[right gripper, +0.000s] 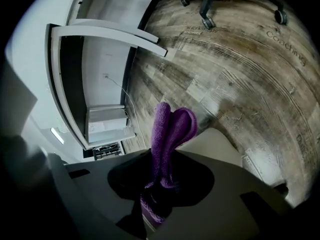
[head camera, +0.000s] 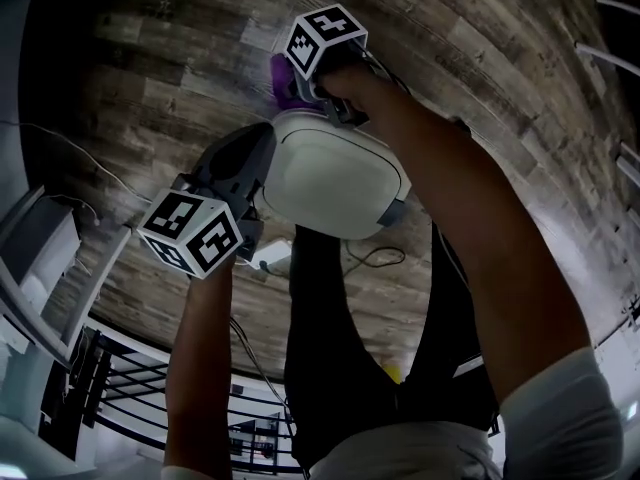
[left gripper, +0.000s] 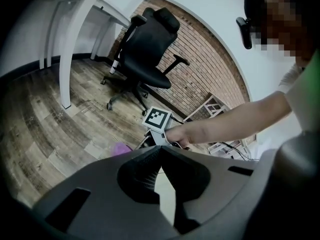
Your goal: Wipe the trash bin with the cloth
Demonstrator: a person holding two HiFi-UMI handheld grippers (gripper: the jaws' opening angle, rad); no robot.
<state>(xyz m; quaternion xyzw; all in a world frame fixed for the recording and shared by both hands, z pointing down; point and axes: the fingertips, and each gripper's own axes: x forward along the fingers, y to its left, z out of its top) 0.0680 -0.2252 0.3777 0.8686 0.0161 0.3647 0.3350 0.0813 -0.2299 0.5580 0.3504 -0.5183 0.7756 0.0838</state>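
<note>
Right gripper [right gripper: 161,171] clamps cloth [right gripper: 170,129], half-hidden from head view

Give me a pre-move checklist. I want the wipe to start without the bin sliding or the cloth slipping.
1. Cloth held: ok. The right gripper is shut on the fold of the purple terry cloth.
2. Bin steadied: ok. The left gripper is shut on an edge of the white plastic trash bin.
3. Cloth touching the bin: cannot tell. In the head view it sits at the bin's far rim.
4. Bin's top free: ok. Nothing lies on it.
5. Snag risk: cannot tell. A thin dark cable lies on the floor close to the bin.
</note>
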